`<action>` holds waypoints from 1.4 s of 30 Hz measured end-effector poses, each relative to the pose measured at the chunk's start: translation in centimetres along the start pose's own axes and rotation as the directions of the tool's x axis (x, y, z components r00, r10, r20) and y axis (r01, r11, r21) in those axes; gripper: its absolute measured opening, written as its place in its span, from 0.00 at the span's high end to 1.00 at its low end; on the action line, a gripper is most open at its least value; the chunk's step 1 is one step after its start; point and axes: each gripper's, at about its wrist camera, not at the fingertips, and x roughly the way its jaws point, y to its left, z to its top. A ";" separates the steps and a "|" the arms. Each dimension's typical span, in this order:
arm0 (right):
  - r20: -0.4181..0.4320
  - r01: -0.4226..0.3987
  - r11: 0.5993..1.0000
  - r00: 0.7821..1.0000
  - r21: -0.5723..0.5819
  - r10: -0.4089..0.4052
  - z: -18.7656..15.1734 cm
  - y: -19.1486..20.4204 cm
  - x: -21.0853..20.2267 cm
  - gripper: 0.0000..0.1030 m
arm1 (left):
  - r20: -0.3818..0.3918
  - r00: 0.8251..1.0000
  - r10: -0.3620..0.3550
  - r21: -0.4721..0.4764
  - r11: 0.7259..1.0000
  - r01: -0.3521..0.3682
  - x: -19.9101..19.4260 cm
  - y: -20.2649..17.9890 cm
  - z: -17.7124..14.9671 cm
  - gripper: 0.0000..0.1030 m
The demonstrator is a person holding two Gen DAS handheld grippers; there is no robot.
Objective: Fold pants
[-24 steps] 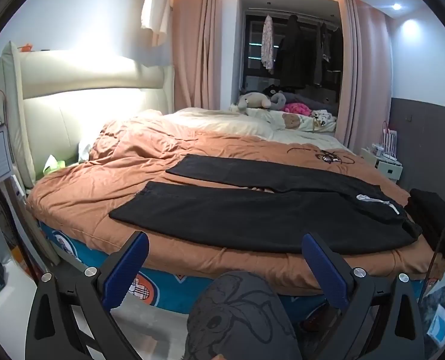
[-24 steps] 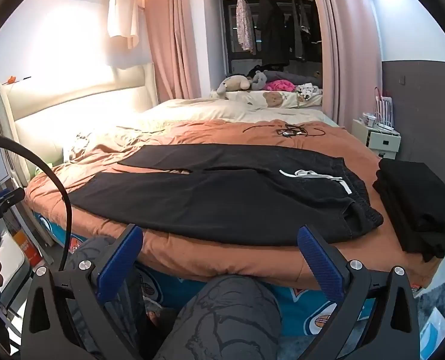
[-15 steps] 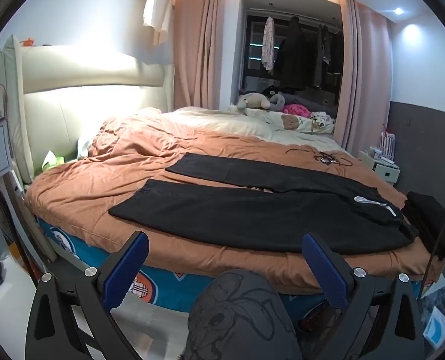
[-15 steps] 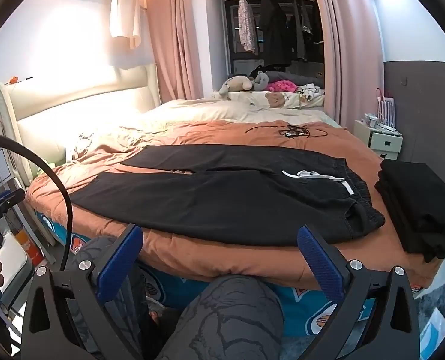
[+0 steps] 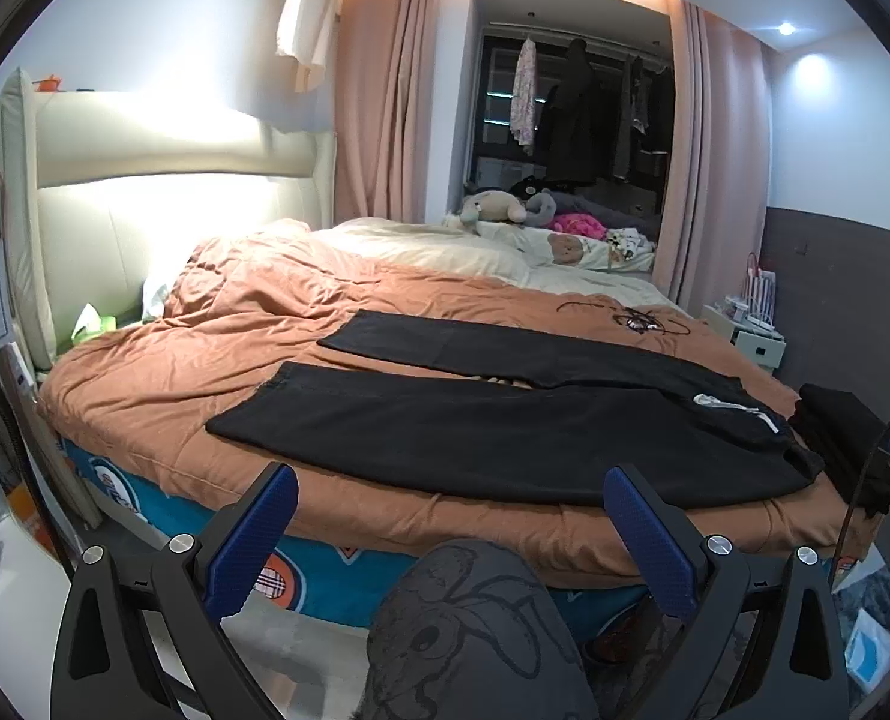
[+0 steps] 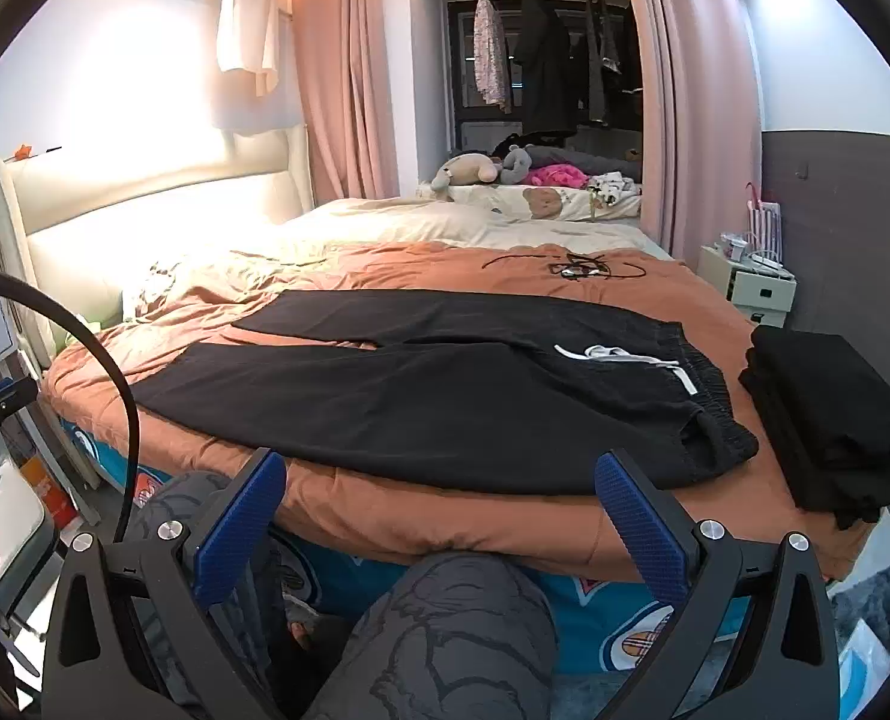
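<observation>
1. Bedroom: 1 bed (image 5: 144,384) under an orange duvet, 2 pink curtains flanking 1 dark alcove of hanging clothes.
2. 1 pair of black pants (image 6: 445,396) lies flat across the near half of the duvet, 2 legs spread toward the headboard, waistband with white drawstring toward the foot.
3. 1 stack of folded black clothes (image 6: 829,420) sits just beside the waistband.
4. 2 grippers: left gripper (image 5: 451,516) and right gripper (image 6: 438,504) hang short of the bed edge, jaws fully spread, holding nothing.
5. 1 grey-clad knee (image 6: 457,630) shows below each.
</observation>
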 end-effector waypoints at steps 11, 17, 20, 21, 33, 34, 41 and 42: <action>0.009 0.010 1.000 1.000 0.001 -0.010 0.2 0.1 -0.3 0.00 | 0.010 1.000 -0.008 -0.001 1.000 0.008 -0.3 -0.1 0.0 0.00; 0.009 0.010 1.000 1.000 0.003 -0.011 0.3 0.1 -0.3 0.00 | 0.012 1.000 -0.014 0.000 1.000 0.014 -0.4 -0.2 0.1 0.00; 0.012 0.011 1.000 1.000 0.007 -0.011 0.3 -0.3 -0.4 0.00 | 0.014 1.000 -0.017 -0.001 1.000 0.017 -0.5 -0.2 0.0 0.00; 0.011 0.011 1.000 1.000 0.007 -0.011 0.3 -0.3 -0.4 0.00 | 0.013 1.000 -0.016 -0.001 1.000 0.016 -0.5 -0.2 0.1 0.00; 0.015 0.012 1.000 1.000 0.002 -0.012 0.2 -0.3 -0.5 0.00 | 0.022 0.999 -0.023 -0.006 1.000 0.023 -0.9 -0.2 0.0 0.00; 0.015 0.012 1.000 1.000 0.001 -0.012 0.2 -0.3 -0.5 0.00 | 0.022 0.999 -0.023 -0.007 1.000 0.023 -1.0 -0.1 0.0 0.00; 0.019 0.014 1.000 1.000 0.002 -0.014 0.2 -0.4 -0.7 0.00 | 0.024 0.999 -0.025 -0.006 1.000 0.025 -1.2 -0.1 -0.1 0.00; 0.019 0.014 1.000 1.000 0.002 -0.014 0.2 -0.4 -0.7 0.00 | 0.024 0.999 -0.024 -0.007 1.000 0.024 -1.2 0.0 -0.1 0.00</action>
